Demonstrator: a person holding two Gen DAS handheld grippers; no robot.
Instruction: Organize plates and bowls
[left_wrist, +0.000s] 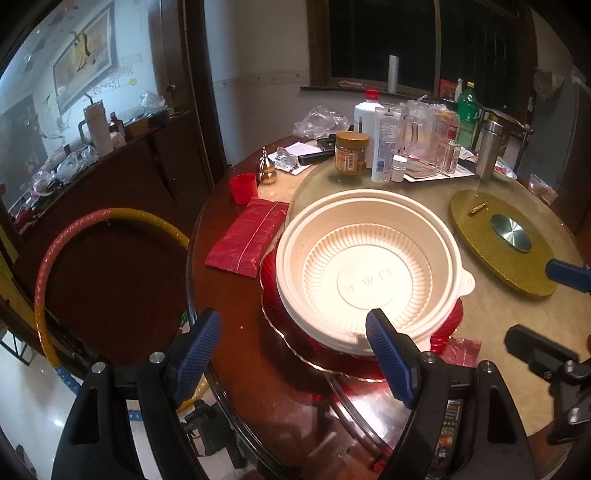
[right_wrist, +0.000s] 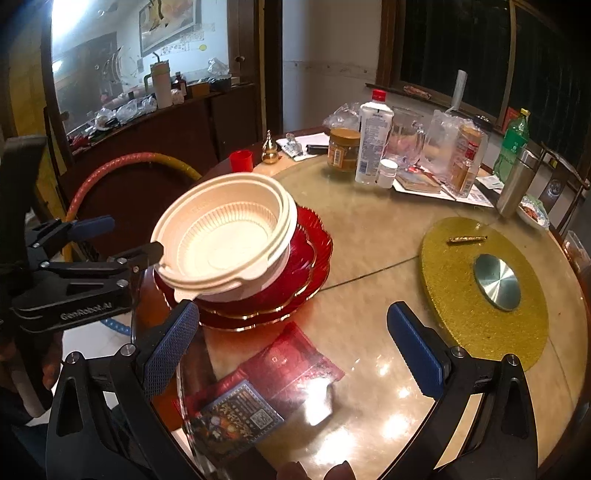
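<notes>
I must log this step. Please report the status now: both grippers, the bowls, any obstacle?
Left gripper open at white bowls' near rim. Right gripper open, empty. Bowls nested on red plates. Red packet beside stack.

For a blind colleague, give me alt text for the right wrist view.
Stacked white bowls sit on red plates on a round table; the left gripper, jaws open, reaches their rim. The right gripper is open, over red packets.
</notes>
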